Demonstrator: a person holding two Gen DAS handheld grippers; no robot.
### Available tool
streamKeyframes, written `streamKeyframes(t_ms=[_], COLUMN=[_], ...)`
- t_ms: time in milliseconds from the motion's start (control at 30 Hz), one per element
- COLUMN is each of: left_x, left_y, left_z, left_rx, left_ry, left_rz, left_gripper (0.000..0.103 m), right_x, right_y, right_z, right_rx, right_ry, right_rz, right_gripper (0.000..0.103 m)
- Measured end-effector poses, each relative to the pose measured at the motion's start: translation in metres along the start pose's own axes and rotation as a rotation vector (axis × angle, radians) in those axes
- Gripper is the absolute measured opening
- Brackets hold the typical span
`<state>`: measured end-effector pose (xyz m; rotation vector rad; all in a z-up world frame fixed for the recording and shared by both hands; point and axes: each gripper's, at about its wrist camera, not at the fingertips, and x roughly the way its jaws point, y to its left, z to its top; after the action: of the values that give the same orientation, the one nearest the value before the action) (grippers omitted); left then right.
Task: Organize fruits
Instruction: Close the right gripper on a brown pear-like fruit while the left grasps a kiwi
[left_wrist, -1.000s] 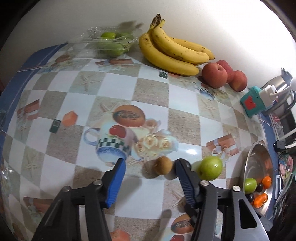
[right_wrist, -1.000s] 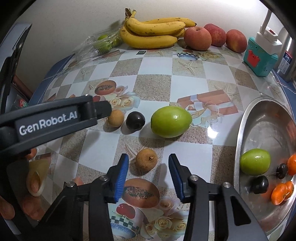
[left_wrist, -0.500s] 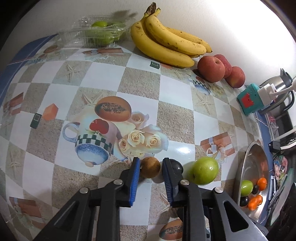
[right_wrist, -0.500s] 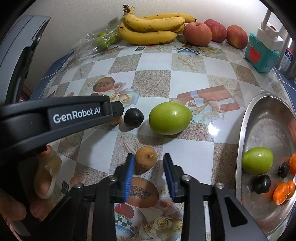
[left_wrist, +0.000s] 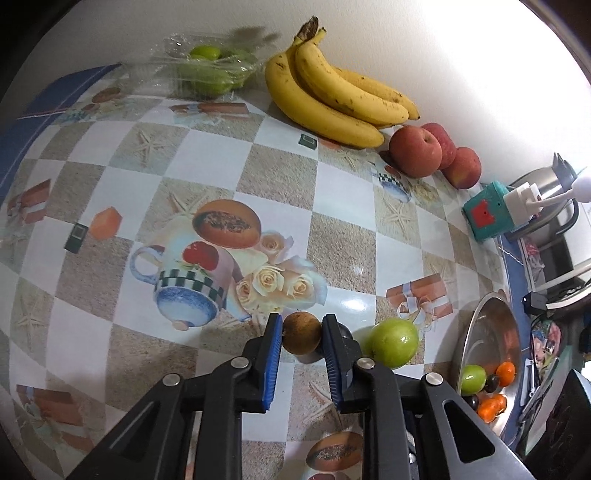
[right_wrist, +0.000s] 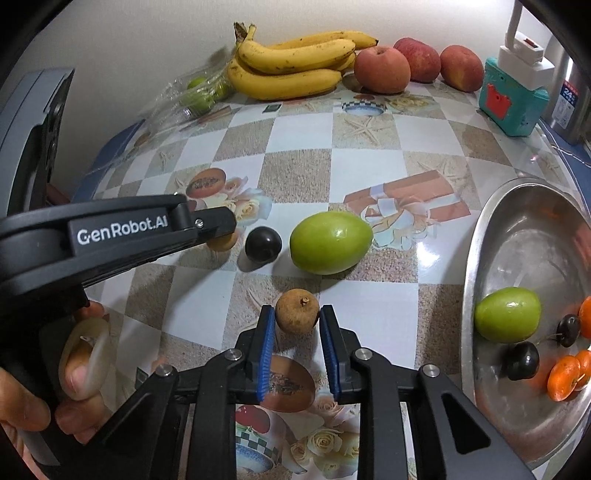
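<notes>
In the left wrist view my left gripper (left_wrist: 301, 326) is shut on a small brown round fruit (left_wrist: 301, 338) resting on the patterned tablecloth. A dark fruit (left_wrist: 346, 331) peeks out behind its right finger, with a green fruit (left_wrist: 394, 343) just beyond. In the right wrist view my right gripper (right_wrist: 297, 314) is shut on a second brown fruit (right_wrist: 296, 308) with a stem stub. The left gripper (right_wrist: 218, 225) reaches in from the left there, a dark fruit (right_wrist: 263, 244) and the green fruit (right_wrist: 330, 242) beside it.
A steel bowl (right_wrist: 476, 236) at the right holds a green fruit (right_wrist: 508, 315), dark fruits and small orange ones. Along the back wall lie bananas (right_wrist: 291, 62), red apples (right_wrist: 382, 68) and a plastic bag of green fruits (left_wrist: 210, 72). A teal box (right_wrist: 511, 99) stands back right.
Both grippers went from open, with a brown fruit between the fingers, to shut on that fruit. Neither hand has shifted much.
</notes>
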<state>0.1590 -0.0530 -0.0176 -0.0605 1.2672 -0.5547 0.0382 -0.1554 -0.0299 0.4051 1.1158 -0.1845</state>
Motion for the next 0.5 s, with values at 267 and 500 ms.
streamKeyframes(t_ms=[267, 500], left_x=[-0.028, -0.044], left_y=[-0.001, -0.003], left_z=[-0.003, -0.006], left_rx=[-0.002, -0.010], left_ry=[-0.013, -0.029], left_rz=[0.078, 0.087], left_gripper=[0.024, 0.024], right_x=[-0.029, -0.041], right_y=[0.000, -0.009], right_z=[0.004, 0.001], right_rx=[0.014, 0.052], right_ry=[-0.053, -0.047], right_rz=[0.000, -0.018], right_gripper=[0.026, 0.026])
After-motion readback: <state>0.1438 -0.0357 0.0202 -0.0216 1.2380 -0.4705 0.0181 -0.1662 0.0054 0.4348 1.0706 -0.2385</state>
